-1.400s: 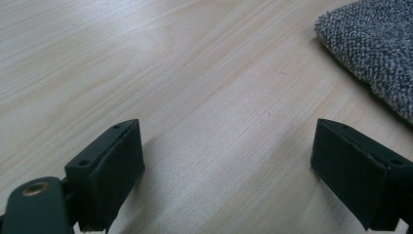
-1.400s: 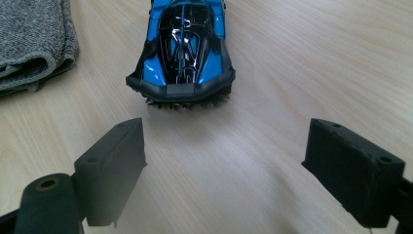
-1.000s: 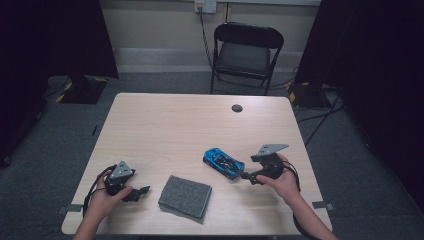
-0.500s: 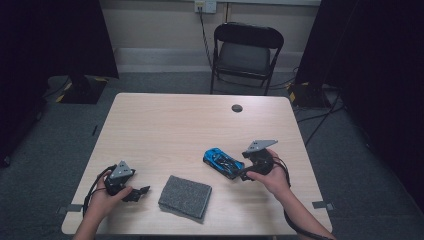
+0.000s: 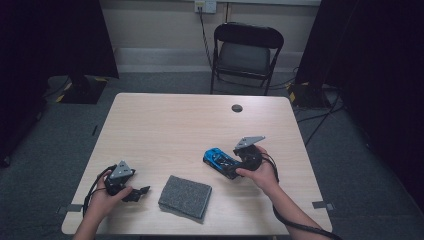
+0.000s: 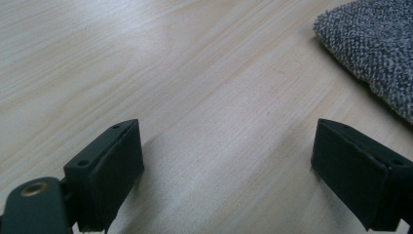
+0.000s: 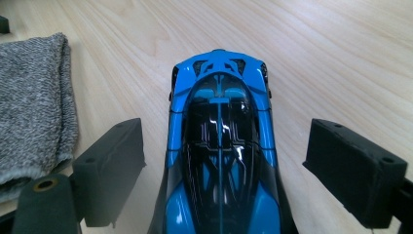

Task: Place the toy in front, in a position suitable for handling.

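A blue and black toy car (image 5: 220, 160) stands on the wooden table (image 5: 185, 125), right of centre. My right gripper (image 5: 234, 169) is open around its near end; in the right gripper view the car (image 7: 219, 146) lies between the two jaws, with a gap on each side. A folded grey cloth (image 5: 185, 196) lies near the front edge. My left gripper (image 5: 141, 192) is open just left of the cloth, low over bare wood, with the cloth's corner (image 6: 375, 53) at the upper right of the left gripper view.
A small black round object (image 5: 237, 108) sits near the table's far edge. A black folding chair (image 5: 244, 52) stands behind the table. The cloth (image 7: 31, 107) lies to the left of the car in the right gripper view. Cables trail from both grippers.
My right gripper has moved left to the car, and its jaws now straddle the car's end. The left gripper and the cloth have stayed put.
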Motion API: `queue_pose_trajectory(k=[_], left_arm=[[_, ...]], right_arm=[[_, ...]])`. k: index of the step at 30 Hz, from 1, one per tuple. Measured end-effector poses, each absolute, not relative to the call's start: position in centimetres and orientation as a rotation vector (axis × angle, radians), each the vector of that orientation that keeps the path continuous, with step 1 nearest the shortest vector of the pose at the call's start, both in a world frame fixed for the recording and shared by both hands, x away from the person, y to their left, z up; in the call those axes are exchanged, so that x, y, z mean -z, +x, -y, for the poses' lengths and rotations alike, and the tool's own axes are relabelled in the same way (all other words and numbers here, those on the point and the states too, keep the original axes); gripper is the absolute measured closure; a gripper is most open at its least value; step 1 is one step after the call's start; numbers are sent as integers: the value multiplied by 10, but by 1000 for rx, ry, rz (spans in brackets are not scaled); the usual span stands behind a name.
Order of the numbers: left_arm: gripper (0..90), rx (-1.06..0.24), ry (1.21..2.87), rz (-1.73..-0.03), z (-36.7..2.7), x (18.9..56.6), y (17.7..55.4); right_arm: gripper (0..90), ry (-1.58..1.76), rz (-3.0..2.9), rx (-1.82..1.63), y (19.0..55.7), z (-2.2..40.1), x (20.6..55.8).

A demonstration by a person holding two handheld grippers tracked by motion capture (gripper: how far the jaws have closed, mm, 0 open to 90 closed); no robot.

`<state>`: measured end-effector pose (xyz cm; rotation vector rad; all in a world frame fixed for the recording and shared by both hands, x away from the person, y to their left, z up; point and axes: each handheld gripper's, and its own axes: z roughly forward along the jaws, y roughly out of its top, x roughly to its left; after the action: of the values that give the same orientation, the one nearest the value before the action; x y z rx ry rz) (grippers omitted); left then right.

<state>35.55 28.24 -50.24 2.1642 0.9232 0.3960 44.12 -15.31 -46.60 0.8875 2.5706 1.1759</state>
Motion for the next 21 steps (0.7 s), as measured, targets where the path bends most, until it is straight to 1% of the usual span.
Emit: queue_pose_trajectory(k=[7,21], left_arm=[[105,-392,2162,-925,-282,503,355],[99,-390,2164,-923,-282,503,355]], right_arm=[[130,880,-2593,-1143,447,140,473],[135,912,-2594,-1112,453,134,485]])
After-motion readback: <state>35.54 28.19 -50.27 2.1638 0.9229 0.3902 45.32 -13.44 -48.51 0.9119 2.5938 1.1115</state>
